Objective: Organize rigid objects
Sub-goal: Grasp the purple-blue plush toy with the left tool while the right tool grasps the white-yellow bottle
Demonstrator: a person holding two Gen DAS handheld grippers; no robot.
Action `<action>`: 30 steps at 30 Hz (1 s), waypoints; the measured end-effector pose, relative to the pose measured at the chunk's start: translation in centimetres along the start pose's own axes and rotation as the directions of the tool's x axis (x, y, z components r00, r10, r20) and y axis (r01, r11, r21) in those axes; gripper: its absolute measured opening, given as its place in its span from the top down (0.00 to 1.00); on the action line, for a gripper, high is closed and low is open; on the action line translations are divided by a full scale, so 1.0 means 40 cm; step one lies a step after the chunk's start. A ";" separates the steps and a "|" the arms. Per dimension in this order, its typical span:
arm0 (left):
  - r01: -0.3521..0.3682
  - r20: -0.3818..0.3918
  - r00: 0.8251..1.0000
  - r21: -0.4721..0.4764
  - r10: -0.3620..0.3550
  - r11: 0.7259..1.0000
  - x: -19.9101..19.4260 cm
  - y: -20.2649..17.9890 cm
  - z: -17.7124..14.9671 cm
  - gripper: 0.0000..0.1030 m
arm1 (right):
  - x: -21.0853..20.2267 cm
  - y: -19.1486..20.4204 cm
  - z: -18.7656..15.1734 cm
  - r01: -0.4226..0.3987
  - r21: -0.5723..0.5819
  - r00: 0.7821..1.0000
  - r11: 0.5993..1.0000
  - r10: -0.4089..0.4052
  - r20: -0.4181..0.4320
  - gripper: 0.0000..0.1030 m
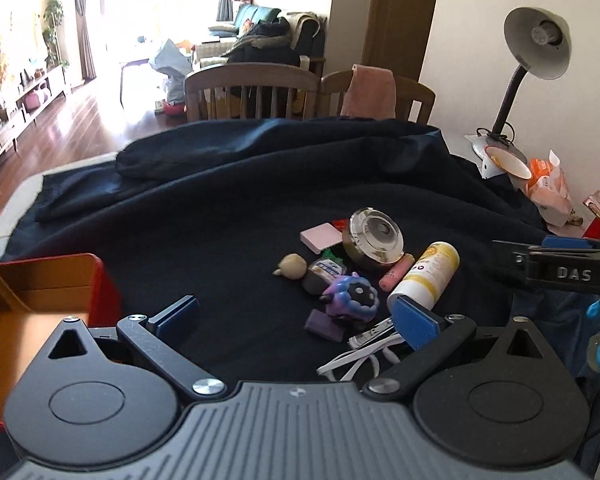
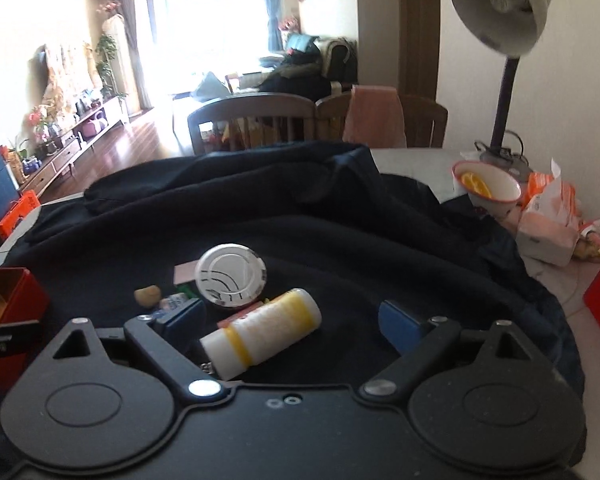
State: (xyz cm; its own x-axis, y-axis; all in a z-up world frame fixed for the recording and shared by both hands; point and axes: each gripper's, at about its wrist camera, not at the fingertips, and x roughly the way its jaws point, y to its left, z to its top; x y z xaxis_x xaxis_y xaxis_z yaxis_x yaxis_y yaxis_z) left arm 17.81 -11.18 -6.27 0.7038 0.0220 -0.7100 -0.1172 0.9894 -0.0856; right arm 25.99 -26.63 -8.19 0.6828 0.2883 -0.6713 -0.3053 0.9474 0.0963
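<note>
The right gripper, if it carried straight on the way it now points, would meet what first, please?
Most likely the white-and-yellow bottle, lying on its side on the dark cloth between the open right gripper fingers. Depth is unclear, so it might pass just over it to the cloth.

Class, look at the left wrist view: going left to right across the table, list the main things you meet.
Red box → beige figure → purple toy → white and yellow bottle → white bowl → orange packet.
</note>
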 end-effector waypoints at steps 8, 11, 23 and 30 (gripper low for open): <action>-0.020 -0.023 1.000 0.031 0.021 0.999 0.112 -0.056 0.006 0.00 | 0.113 -0.016 0.013 -0.005 0.052 0.996 0.999 0.009 -0.093 0.19; -0.029 -0.032 0.999 0.036 0.030 0.999 0.150 -0.071 0.006 0.00 | 0.152 -0.024 0.012 -0.014 0.092 0.990 0.996 0.027 -0.138 0.21; -0.009 -0.089 0.996 0.076 0.016 0.997 0.264 -0.105 0.000 0.05 | 0.240 -0.041 -0.003 -0.056 0.223 0.967 0.973 0.109 -0.231 0.25; 0.019 -0.118 0.993 0.098 -0.007 0.995 0.294 -0.117 -0.007 0.21 | 0.259 -0.044 -0.010 -0.079 0.294 0.954 0.953 0.157 -0.254 0.28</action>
State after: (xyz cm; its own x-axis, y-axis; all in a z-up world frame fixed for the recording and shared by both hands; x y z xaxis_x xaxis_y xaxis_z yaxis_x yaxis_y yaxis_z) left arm 26.45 -15.60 -14.41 0.6169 -0.0023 -0.7871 -0.0347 0.9989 -0.0301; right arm 33.33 -25.36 -15.59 0.4351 0.3889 -0.8121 -0.1496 0.9206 0.3607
